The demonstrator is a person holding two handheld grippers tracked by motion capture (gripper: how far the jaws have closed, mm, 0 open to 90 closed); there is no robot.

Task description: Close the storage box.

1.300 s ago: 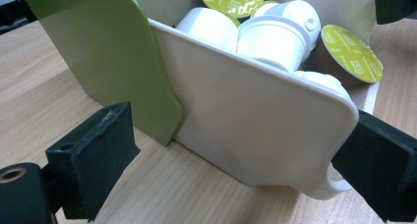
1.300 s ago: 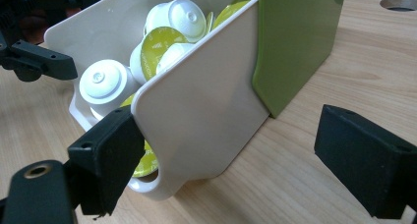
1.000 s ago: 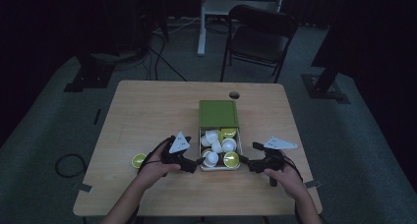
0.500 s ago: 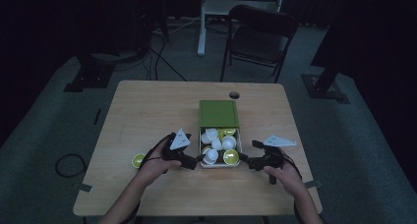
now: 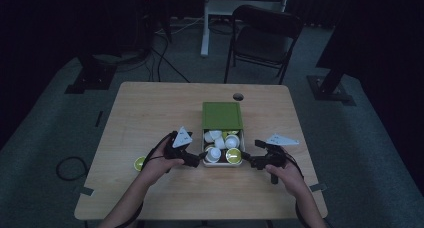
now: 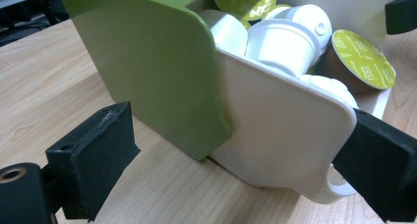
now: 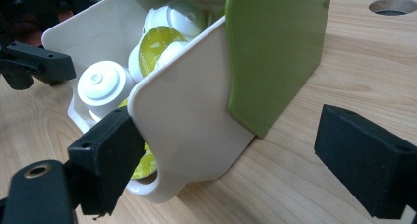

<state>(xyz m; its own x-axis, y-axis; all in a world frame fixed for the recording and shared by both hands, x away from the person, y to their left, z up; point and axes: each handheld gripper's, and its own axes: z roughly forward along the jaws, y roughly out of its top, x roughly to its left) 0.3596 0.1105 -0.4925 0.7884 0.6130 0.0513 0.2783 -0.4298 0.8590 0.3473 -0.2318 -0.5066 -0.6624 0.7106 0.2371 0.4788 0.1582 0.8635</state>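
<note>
The wooden table (image 5: 150,108) bears a capsule box (image 5: 222,133) and a stray capsule (image 5: 139,163).

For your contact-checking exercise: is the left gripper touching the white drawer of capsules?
Cannot tell. In the left gripper view the left gripper straddles the white drawer; one pad overlaps its corner, but no clear contact or gap shows.

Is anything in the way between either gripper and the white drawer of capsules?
Nothing visible. The left gripper and right gripper flank the white drawer, jaws open. In the gripper views each has the drawer's side wall directly between its jaws, with bare table around.
</note>
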